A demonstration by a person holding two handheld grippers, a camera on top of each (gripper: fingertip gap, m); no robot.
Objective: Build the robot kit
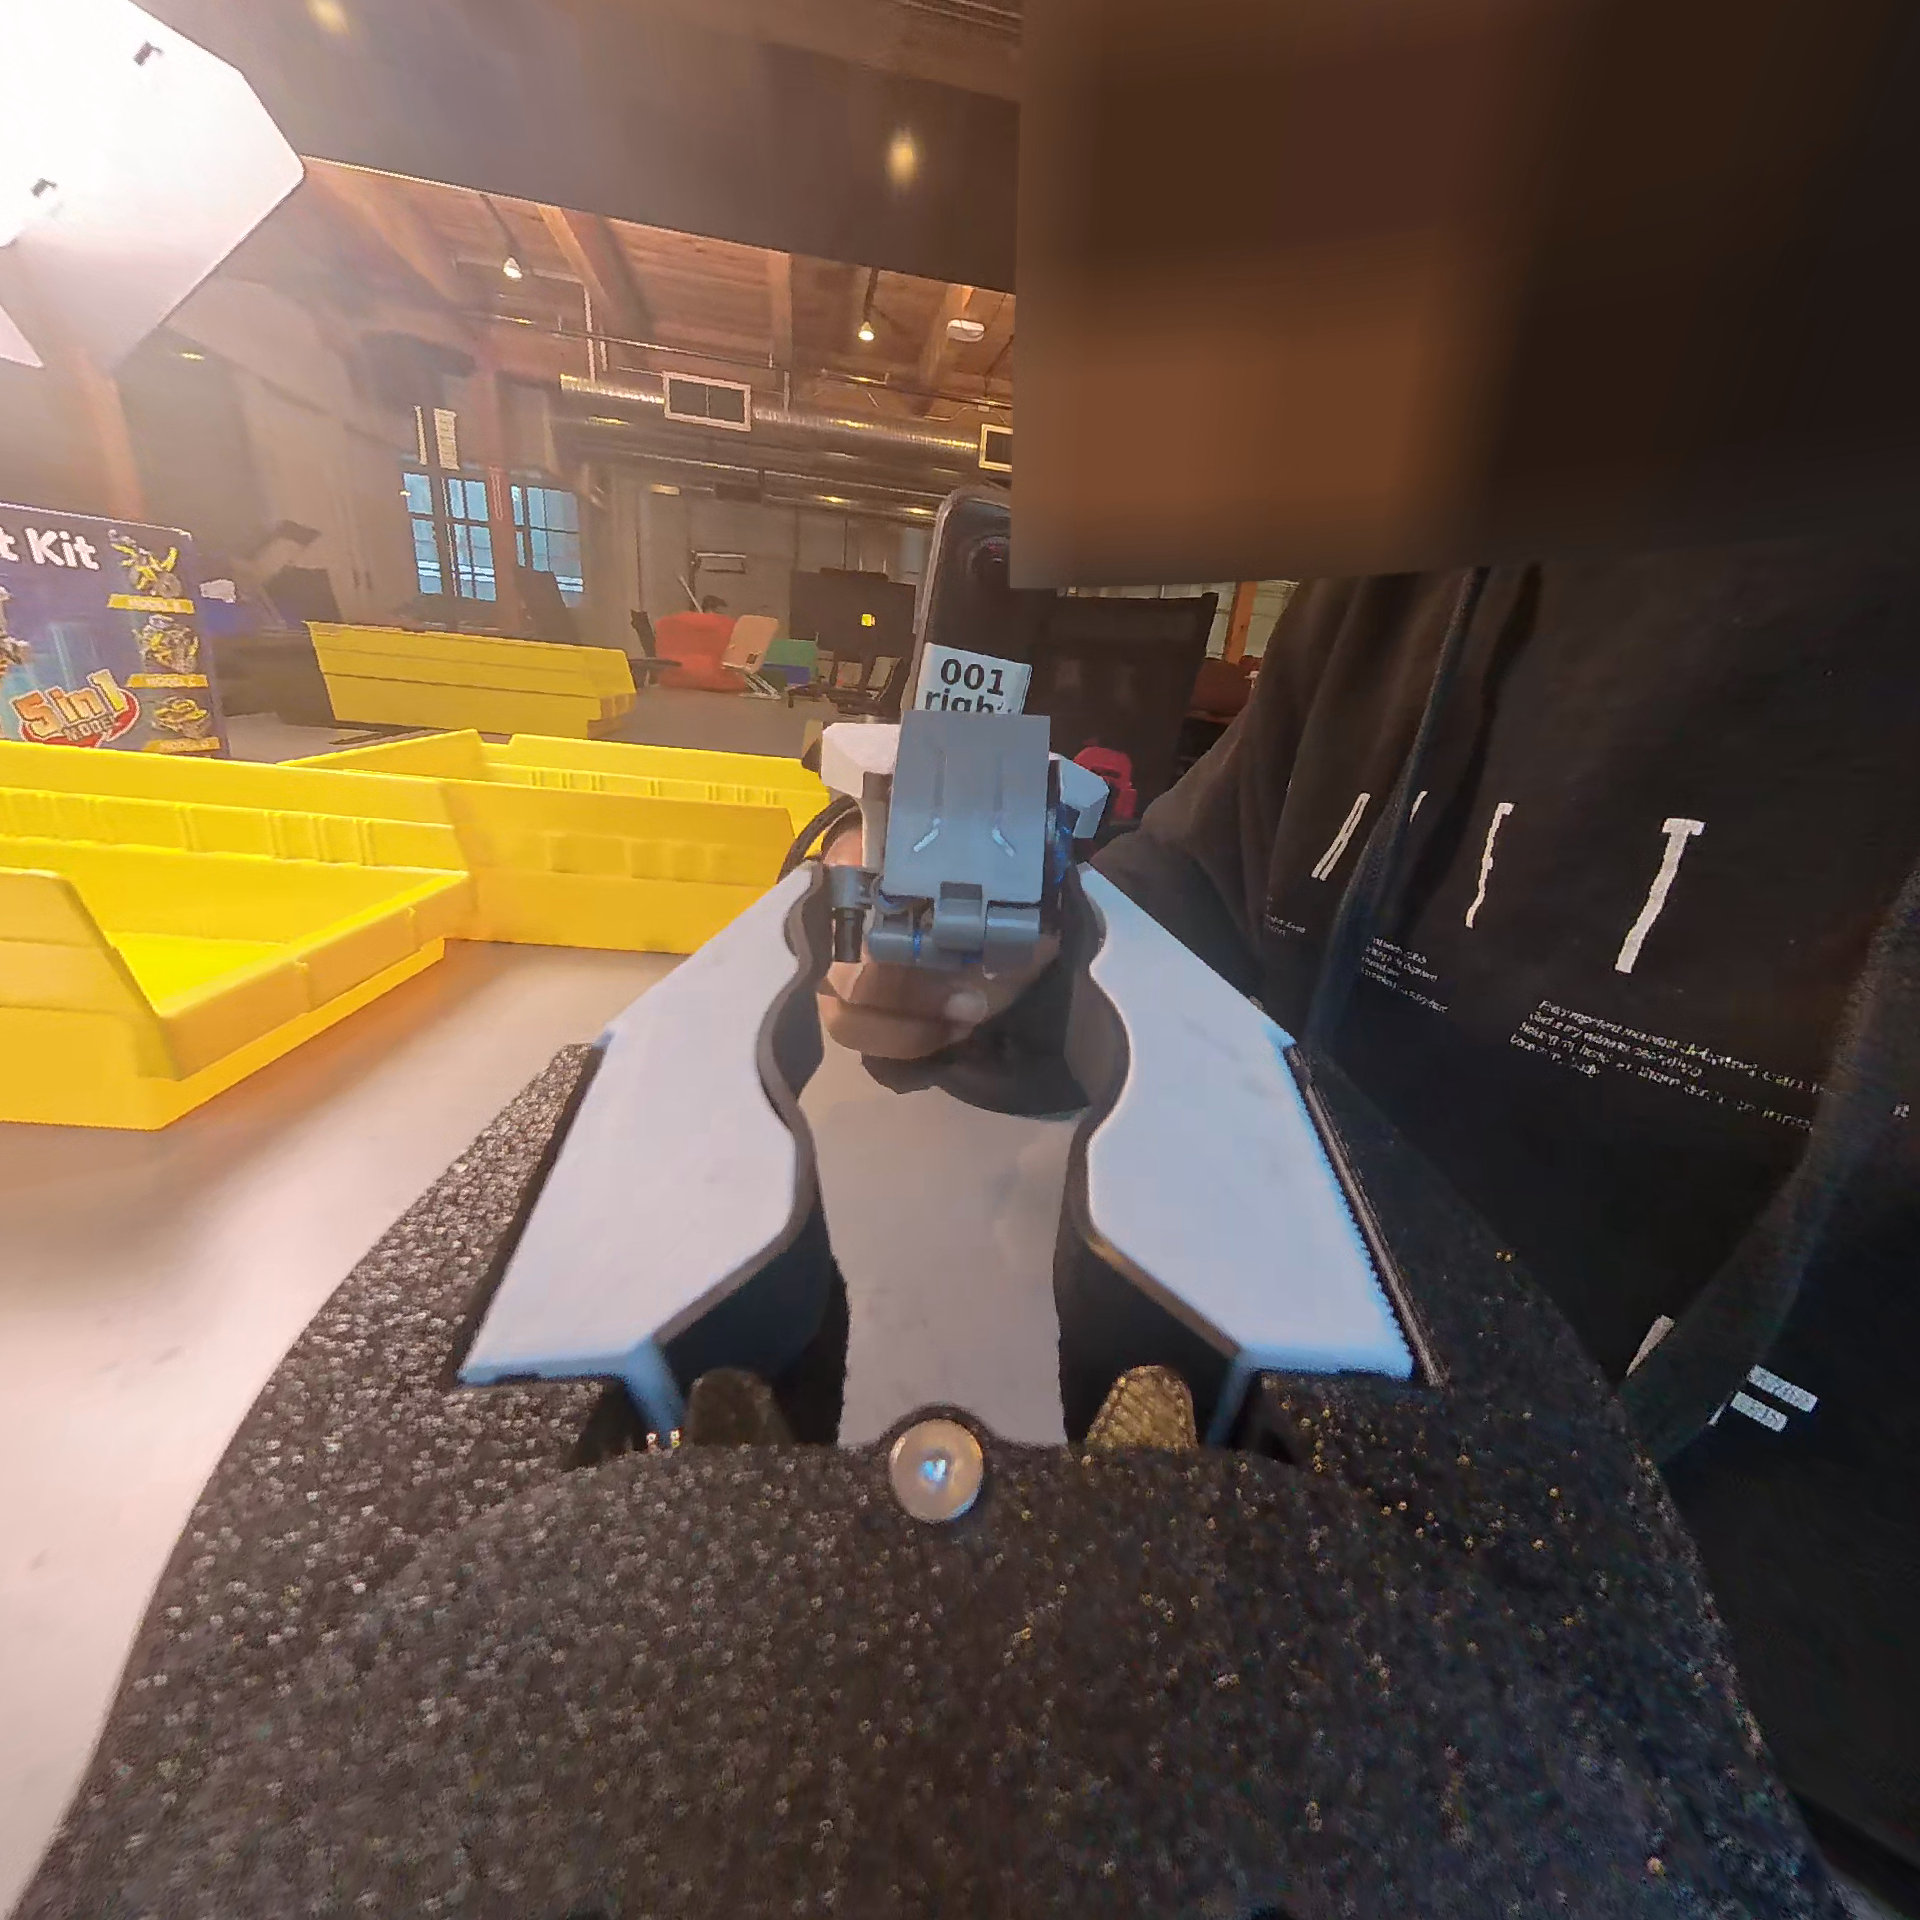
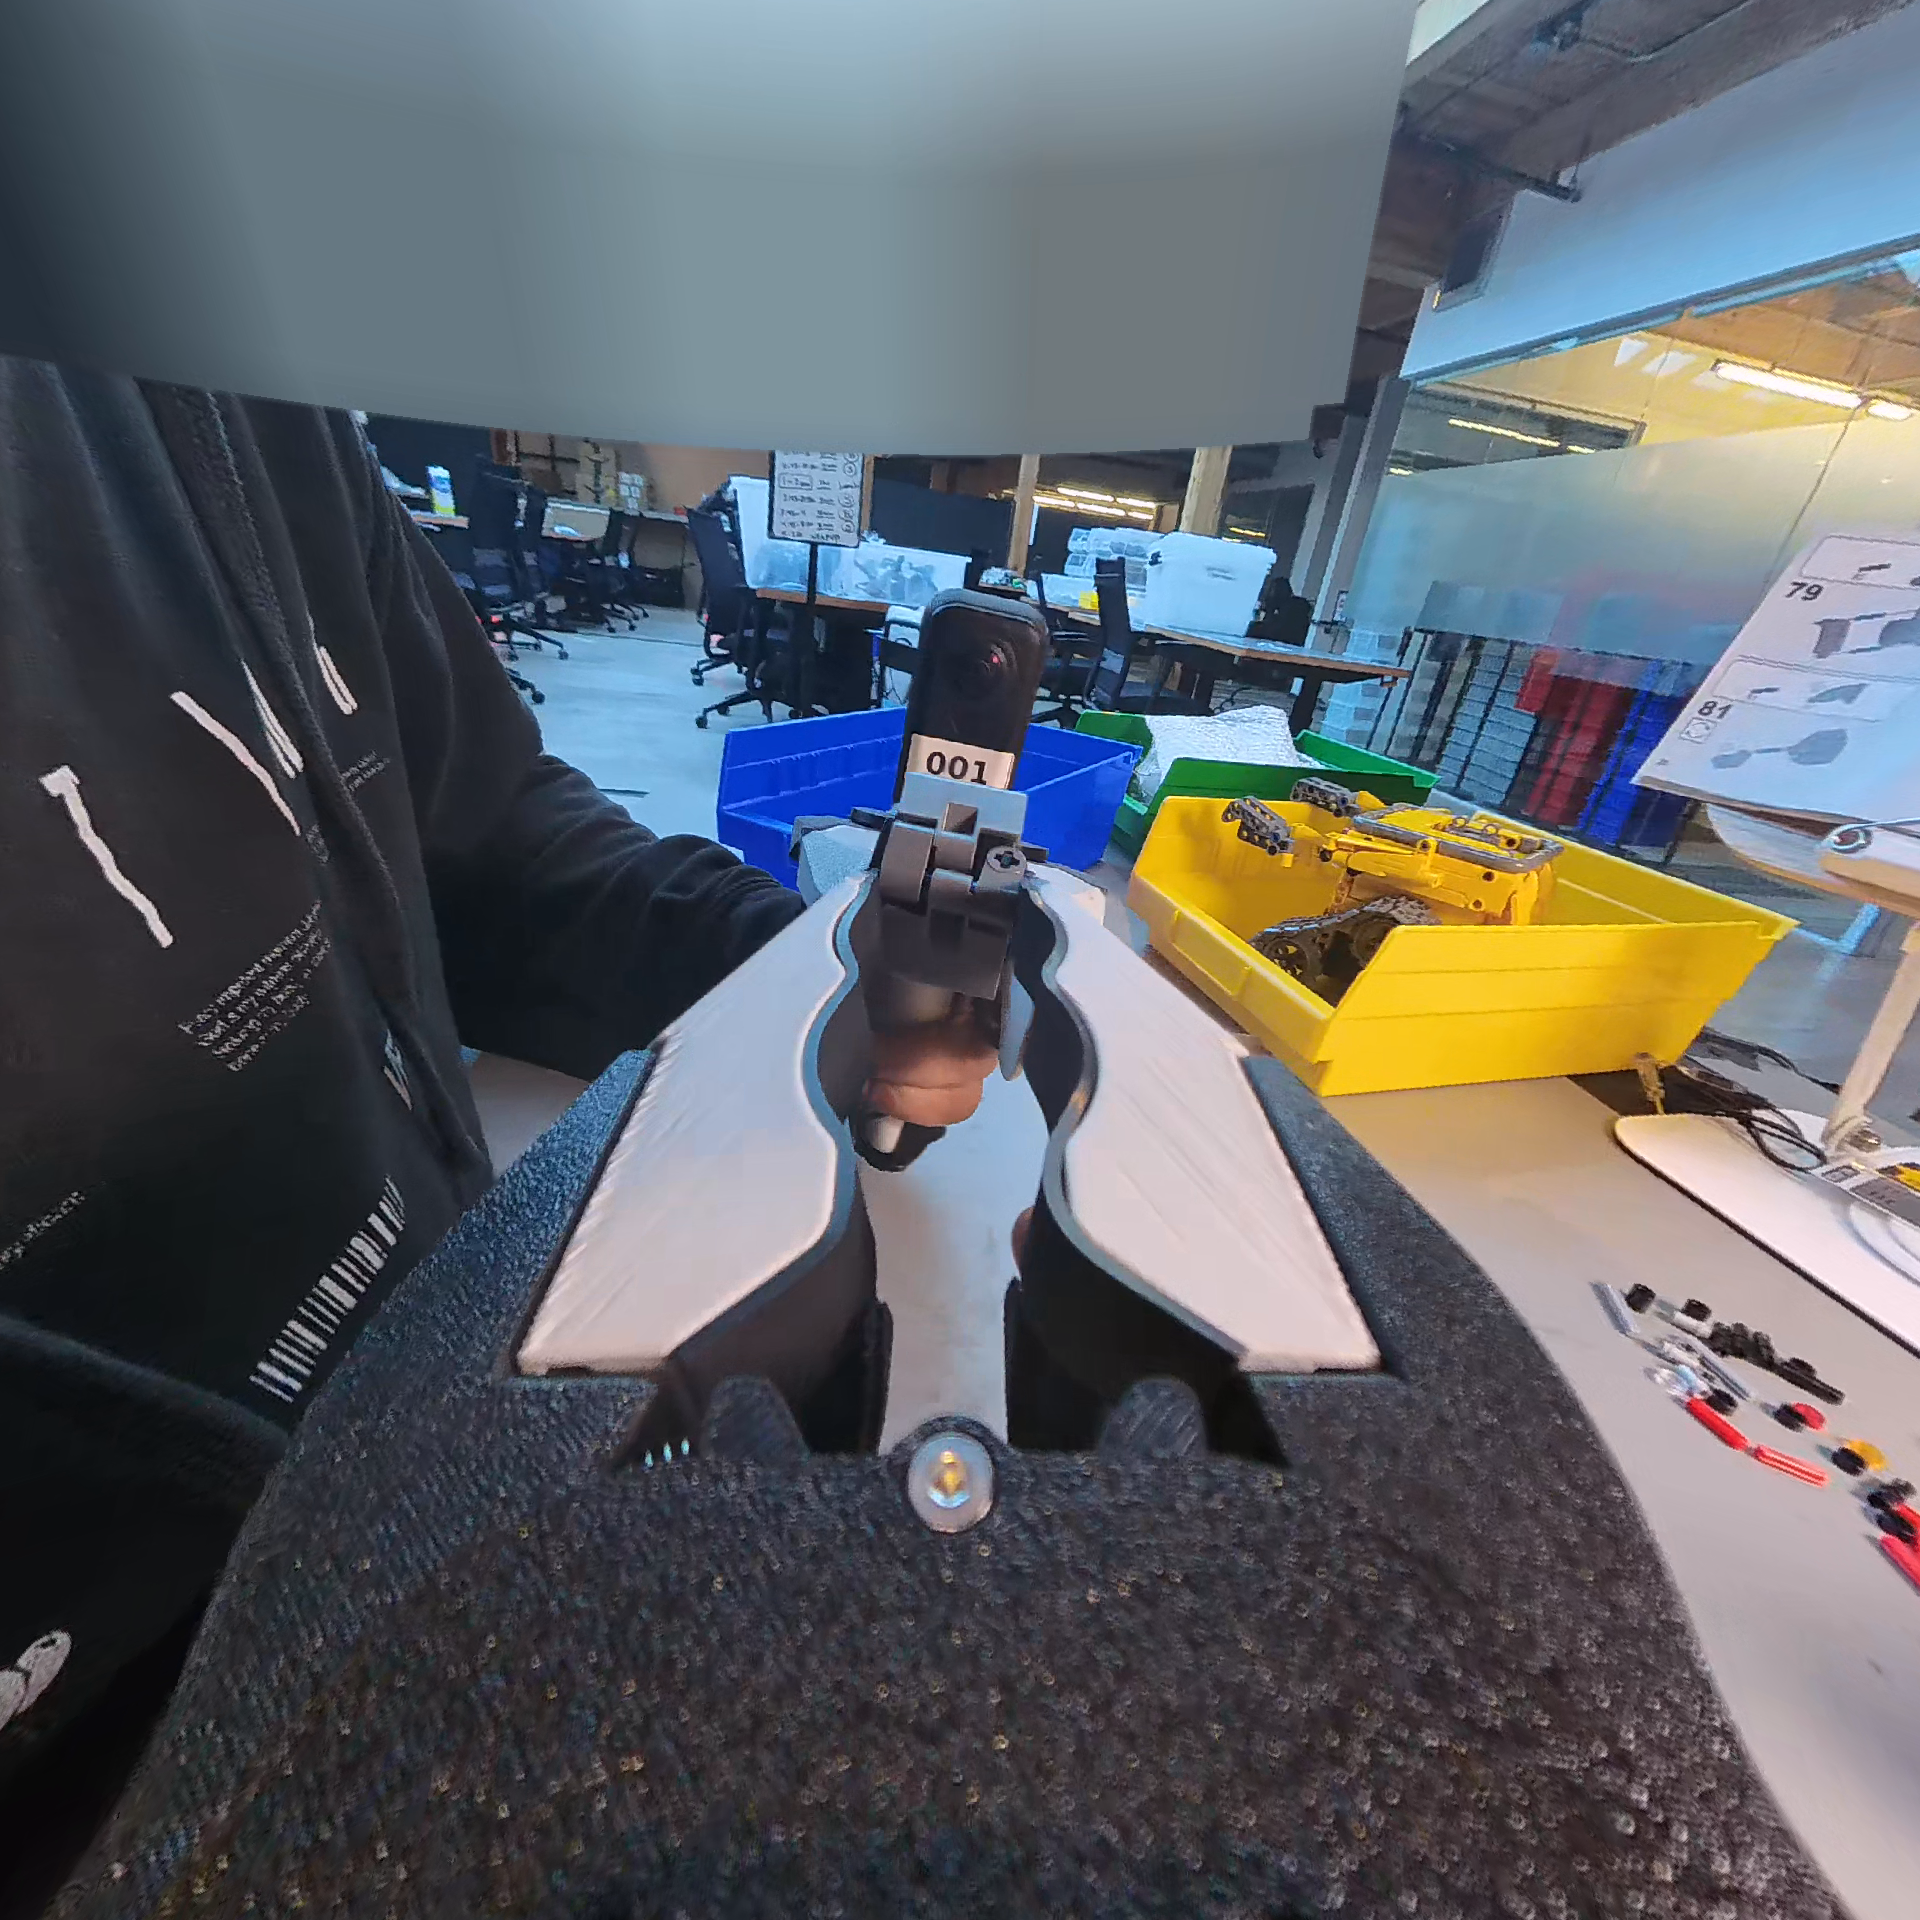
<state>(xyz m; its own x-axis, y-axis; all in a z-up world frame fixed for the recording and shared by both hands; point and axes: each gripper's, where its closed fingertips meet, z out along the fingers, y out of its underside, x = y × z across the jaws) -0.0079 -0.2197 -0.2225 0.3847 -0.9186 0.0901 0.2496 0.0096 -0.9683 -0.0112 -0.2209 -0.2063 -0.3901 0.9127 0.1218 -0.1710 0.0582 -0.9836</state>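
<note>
My two grippers face each other above a grey table (image 1: 208, 1299). A small grey building-brick assembly (image 1: 961, 842) with blue pins hangs between them. My right gripper (image 2: 940, 904) is shut on it (image 2: 951, 831); its white fingertips (image 1: 857, 758) clamp the assembly's sides in the left wrist view. My left gripper (image 1: 951, 894) has its jaws apart on either side of the assembly's lower end. I cannot tell whether they touch it. A hand (image 1: 904, 1023) holds the right gripper's handle, and another hand (image 2: 920, 1091) holds the left one.
A person in a dark hoodie (image 2: 208, 831) stands close. Yellow bins (image 1: 208, 966) and a kit box (image 1: 104, 634) are on the left. A yellow bin (image 2: 1455, 1018) holds a tracked model (image 2: 1403, 873). Blue (image 2: 810, 769) and green (image 2: 1226, 779) bins, a booklet (image 2: 1818, 675) and loose parts (image 2: 1766, 1392) lie nearby. Less than 4 cm separates the two grippers' tips.
</note>
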